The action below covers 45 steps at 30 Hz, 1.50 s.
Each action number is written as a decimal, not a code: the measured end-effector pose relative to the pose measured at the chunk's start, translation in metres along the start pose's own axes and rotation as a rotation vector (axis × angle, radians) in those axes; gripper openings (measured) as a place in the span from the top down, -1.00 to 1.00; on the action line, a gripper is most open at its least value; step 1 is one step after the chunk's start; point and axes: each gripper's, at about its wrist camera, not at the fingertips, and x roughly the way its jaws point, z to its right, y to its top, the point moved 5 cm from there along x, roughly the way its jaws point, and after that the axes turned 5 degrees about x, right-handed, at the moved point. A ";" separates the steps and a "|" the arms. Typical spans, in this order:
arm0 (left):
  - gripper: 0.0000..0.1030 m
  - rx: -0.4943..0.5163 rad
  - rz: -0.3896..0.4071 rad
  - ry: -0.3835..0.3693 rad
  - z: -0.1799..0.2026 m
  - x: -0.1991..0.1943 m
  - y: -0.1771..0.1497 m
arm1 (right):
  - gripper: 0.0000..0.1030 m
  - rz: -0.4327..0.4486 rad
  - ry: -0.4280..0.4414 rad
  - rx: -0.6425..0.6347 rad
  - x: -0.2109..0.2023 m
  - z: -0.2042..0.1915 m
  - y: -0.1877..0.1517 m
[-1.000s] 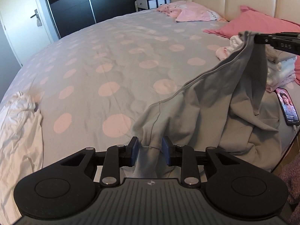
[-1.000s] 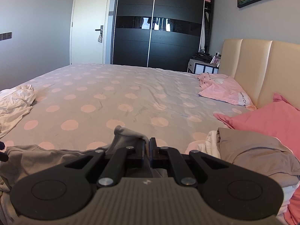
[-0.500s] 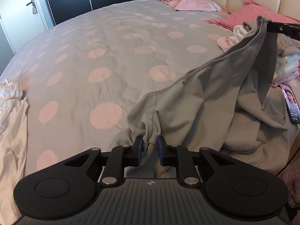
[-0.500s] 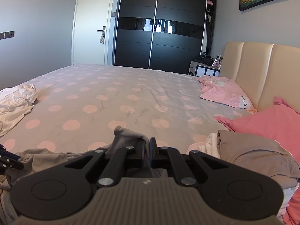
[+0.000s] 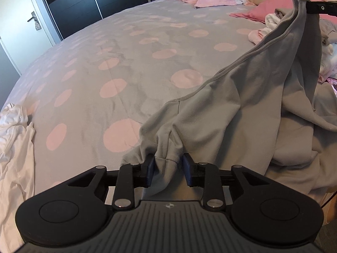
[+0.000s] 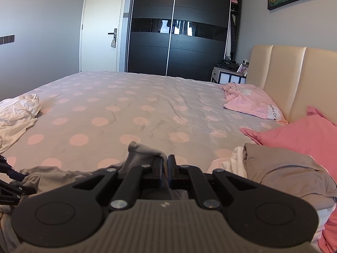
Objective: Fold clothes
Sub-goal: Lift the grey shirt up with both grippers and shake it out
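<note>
A grey garment [image 5: 242, 109] is stretched between my two grippers over the near right part of the bed. My left gripper [image 5: 168, 167] is low over the cover, its pads closed on a bunched fold at the garment's lower corner. My right gripper [image 5: 316, 8] holds the other corner up high at the right, so the hem runs taut between them. In the right wrist view, my right gripper [image 6: 167, 166] is shut on a thin edge of the grey garment [image 6: 145, 154]. The rest of the cloth lies crumpled below.
The bed cover [image 5: 126, 63] is grey with pink dots. A crumpled white garment [image 5: 12, 139] lies at its left edge. A stack of folded clothes [image 6: 284, 168] sits beside pink pillows [image 6: 305, 139] by the headboard. A dark wardrobe [image 6: 179, 31] stands beyond the bed.
My left gripper sank toward the bed and took hold of the garment's lower corner fold. The right gripper stayed still, holding its corner.
</note>
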 end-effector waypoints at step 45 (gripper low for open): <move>0.87 -0.260 1.174 0.212 -0.116 -0.468 0.028 | 0.89 0.960 -0.138 -0.120 -0.331 -0.076 0.175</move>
